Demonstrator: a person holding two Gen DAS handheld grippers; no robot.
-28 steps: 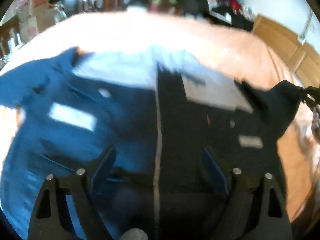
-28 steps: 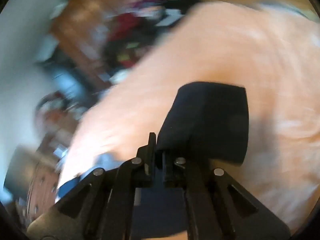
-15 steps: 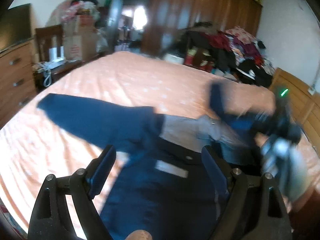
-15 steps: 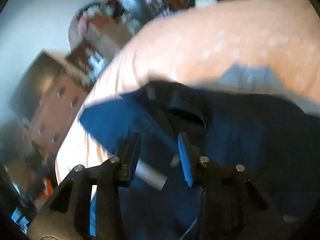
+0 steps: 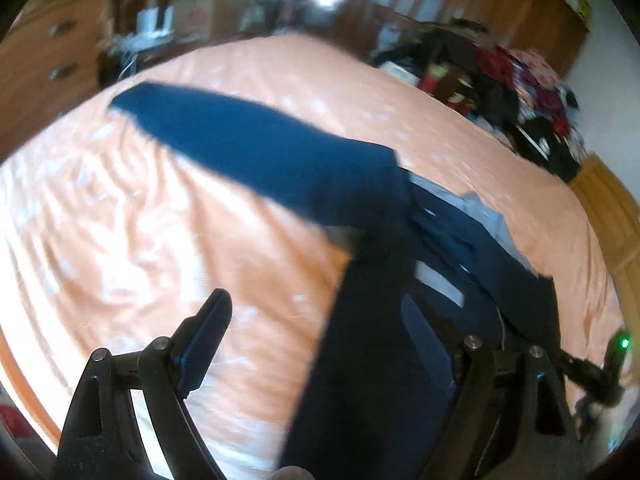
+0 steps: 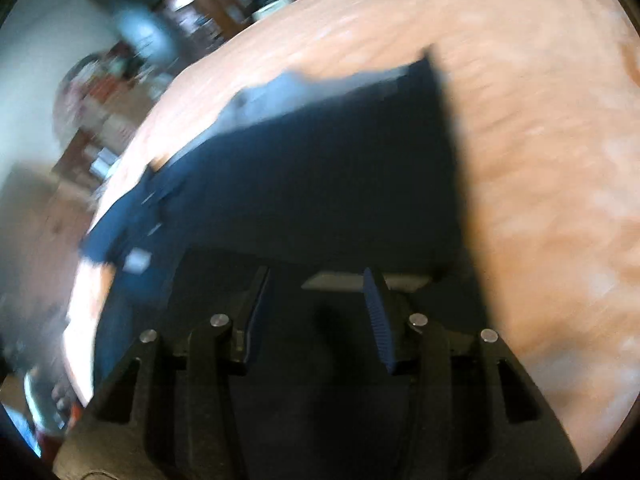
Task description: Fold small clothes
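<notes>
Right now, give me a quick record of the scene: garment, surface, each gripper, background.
garment: dark blue trousers, one leg stretched out across the bed
surface: orange bedspread
left gripper: open, holding nothing, right finger over the fabric
right gripper: open, above the fabric
background: wooden wardrobe, clothes pile, dresser
sharpness: both views blurred

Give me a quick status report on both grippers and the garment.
Left gripper open, empty. Right gripper open over the navy garment, not clamped. Garment spread on the orange bedspread, one sleeve still extended. Nothing in the way.
</notes>
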